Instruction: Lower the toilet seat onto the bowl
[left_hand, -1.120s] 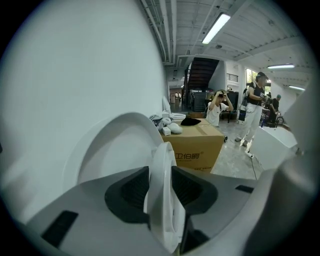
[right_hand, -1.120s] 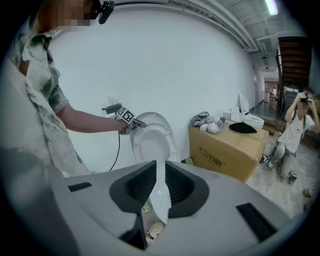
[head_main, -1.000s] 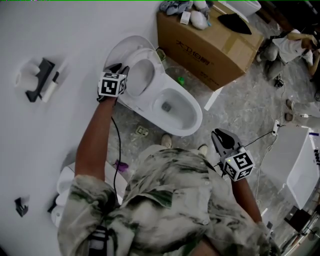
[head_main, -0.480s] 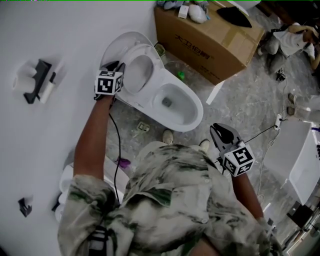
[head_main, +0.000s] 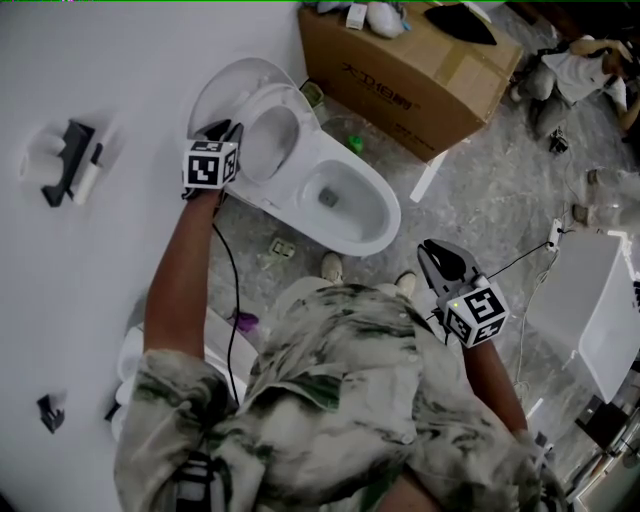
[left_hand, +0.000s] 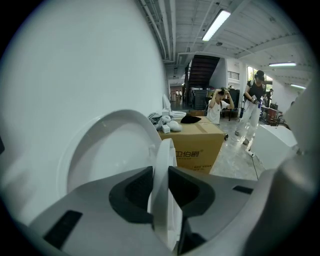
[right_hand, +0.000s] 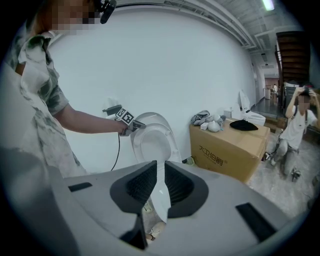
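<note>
The white toilet bowl (head_main: 350, 205) stands by the wall with its lid (head_main: 222, 85) up against it. The seat (head_main: 292, 108) is raised, leaning near the lid. My left gripper (head_main: 231, 131) is at the seat's left edge; in the left gripper view both pads press on the thin seat rim (left_hand: 164, 150), with the lid (left_hand: 105, 150) behind. My right gripper (head_main: 436, 250) hangs apart over the floor, right of the bowl. Its jaws are drawing closer, a narrow gap left and nothing between them (right_hand: 160, 182). The right gripper view shows the seat (right_hand: 152, 142) in the distance.
A large cardboard box (head_main: 410, 70) with things on top stands right behind the toilet. A white fixture (head_main: 585, 310) sits at the right and a black holder (head_main: 68, 160) hangs on the wall. A person's shoes (head_main: 332, 267) are next to the bowl. People stand and crouch at the back right (head_main: 585, 80).
The left gripper stays at the seat's edge and the seat still stands raised. The whole view has drifted a little; the right gripper has hardly moved.
</note>
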